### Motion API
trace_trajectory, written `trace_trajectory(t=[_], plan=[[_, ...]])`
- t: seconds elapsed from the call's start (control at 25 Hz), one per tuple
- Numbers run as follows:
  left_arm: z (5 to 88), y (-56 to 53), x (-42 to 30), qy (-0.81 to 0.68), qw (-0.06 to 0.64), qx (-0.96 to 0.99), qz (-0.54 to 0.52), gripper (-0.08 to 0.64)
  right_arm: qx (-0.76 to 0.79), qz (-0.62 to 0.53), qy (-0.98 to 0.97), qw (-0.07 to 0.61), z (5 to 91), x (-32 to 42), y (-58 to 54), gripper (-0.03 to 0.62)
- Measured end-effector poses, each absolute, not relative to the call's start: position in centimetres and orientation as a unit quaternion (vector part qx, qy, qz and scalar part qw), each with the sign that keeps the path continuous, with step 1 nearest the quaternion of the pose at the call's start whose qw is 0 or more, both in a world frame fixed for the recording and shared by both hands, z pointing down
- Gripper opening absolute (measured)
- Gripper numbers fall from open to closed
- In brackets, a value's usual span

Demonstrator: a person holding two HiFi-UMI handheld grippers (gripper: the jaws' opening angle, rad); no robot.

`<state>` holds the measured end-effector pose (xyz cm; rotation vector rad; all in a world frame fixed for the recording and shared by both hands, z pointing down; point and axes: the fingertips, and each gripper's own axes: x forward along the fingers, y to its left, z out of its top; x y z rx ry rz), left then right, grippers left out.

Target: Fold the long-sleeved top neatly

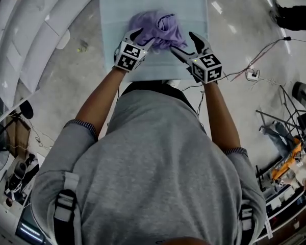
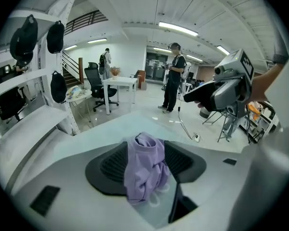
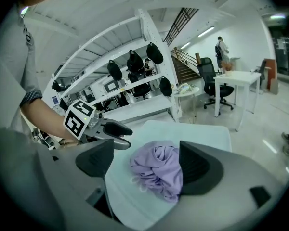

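Your left gripper (image 1: 143,39), right gripper (image 1: 185,42) — jaws wide, empty, at crumpled top (image 1: 158,28) on table (image 1: 117,14); risk: grab lump blind, you pinch several layers.

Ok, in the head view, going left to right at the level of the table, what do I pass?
White curved shelving → left gripper, black jaws apart → crumpled lilac long-sleeved top → right gripper, jaws apart → white power socket on the grey floor.
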<state>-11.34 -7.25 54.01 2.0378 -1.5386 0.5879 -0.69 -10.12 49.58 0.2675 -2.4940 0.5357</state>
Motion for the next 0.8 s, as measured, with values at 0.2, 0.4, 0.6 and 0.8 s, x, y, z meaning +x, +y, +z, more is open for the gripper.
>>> trace_trajectory(t=[0.2, 0.4, 0.6, 0.8], plan=[[57.6, -8.8, -11.0, -0.540, 0.272, 0.759, 0.243, 0.262, 0.118, 0.206, -0.920, 0.311, 52.3, -1.0, -11.2, 0.446], [61.7, -9.3, -11.5, -0.520, 0.290, 0.756, 0.273, 0.261, 0.129, 0.220, -0.911, 0.326, 54.1, -1.1, -11.4, 0.450], [65.0, -9.3, -12.0, -0.511, 0.305, 0.742, 0.308, 0.210, 0.144, 0.232, -0.903, 0.333, 54.9, -0.1, -11.8, 0.451], [65.8, -9.1, -12.9, -0.511, 0.304, 0.744, 0.306, 0.067, 0.157, 0.243, -0.896, 0.336, 55.1, 1.1, -12.1, 0.451]])
